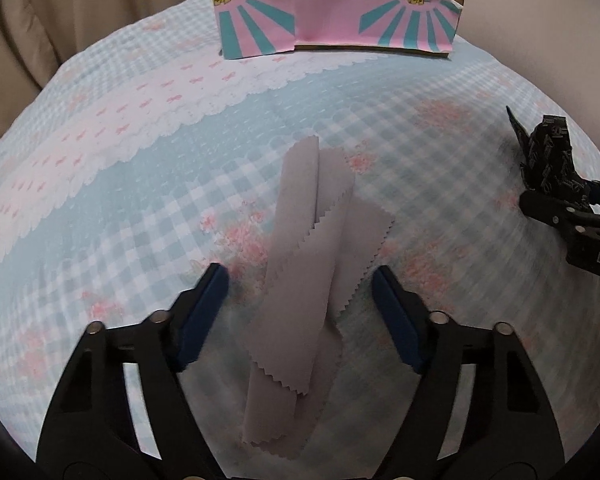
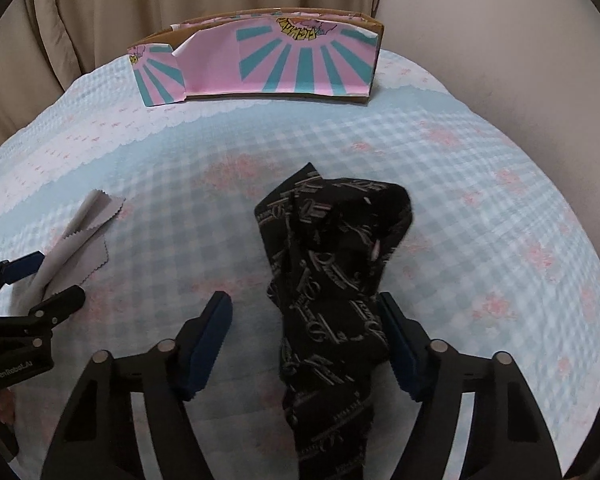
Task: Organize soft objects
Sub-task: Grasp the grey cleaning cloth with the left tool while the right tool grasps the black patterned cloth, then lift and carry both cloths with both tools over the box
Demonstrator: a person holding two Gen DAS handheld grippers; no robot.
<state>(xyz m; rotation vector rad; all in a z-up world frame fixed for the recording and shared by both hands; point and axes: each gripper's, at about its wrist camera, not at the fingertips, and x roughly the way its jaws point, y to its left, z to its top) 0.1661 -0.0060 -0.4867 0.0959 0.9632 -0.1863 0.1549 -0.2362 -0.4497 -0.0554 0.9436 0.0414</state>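
A grey cloth with zigzag edges lies folded on the checked bedspread. My left gripper is open, its blue-padded fingers on either side of the cloth. A black cloth with pale lettering lies crumpled between the open fingers of my right gripper, touching the right pad. The right gripper also shows in the left wrist view with the black cloth. The left gripper and the grey cloth show at the left of the right wrist view.
A low cardboard box covered in pink and teal paper stands at the far edge of the bed; it also shows in the right wrist view. Beige curtains hang behind. A pale wall is at the right.
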